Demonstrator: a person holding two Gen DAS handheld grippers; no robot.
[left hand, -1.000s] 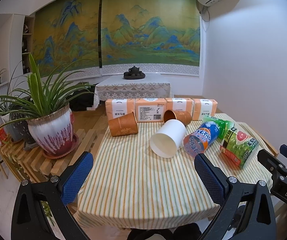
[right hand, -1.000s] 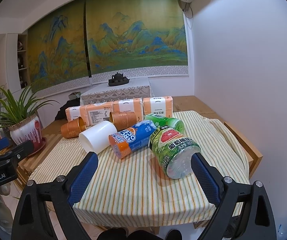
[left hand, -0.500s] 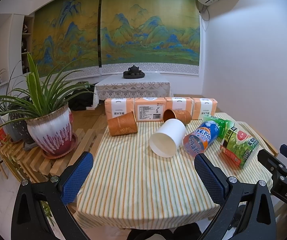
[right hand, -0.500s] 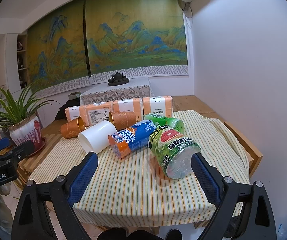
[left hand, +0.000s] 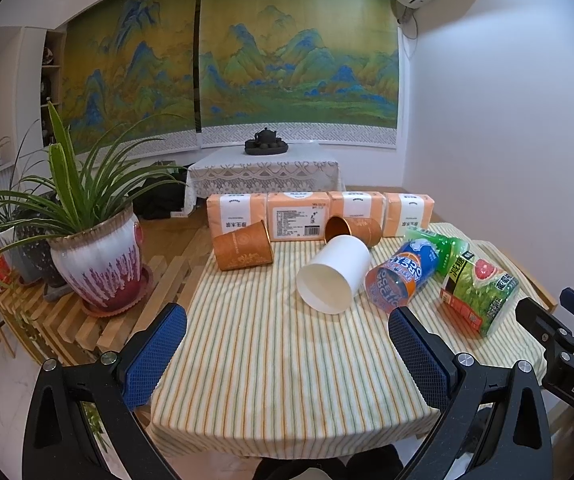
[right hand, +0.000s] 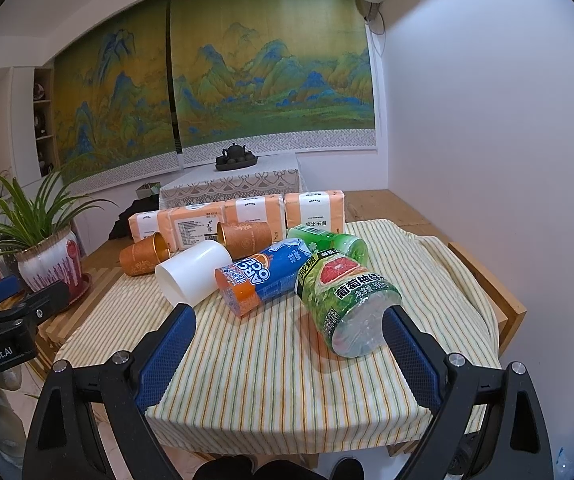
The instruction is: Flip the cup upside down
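A white paper cup point(left hand: 334, 279) lies on its side mid-table, mouth toward me; it also shows in the right wrist view point(right hand: 193, 271). Two orange paper cups lie on their sides behind it, one at the left point(left hand: 243, 245) and one against the boxes point(left hand: 353, 230). My left gripper point(left hand: 287, 350) is open and empty, held above the table's near edge, short of the white cup. My right gripper point(right hand: 289, 354) is open and empty, near the front edge, just before a green bottle point(right hand: 347, 304).
A striped cloth covers the table point(left hand: 271, 360). A blue-orange bottle point(left hand: 403, 276) and green bottles point(left hand: 481, 292) lie right of the white cup. Orange tissue packs point(left hand: 319, 218) line the back edge. A potted plant point(left hand: 95, 248) stands on a slatted rack at left. A wall is at right.
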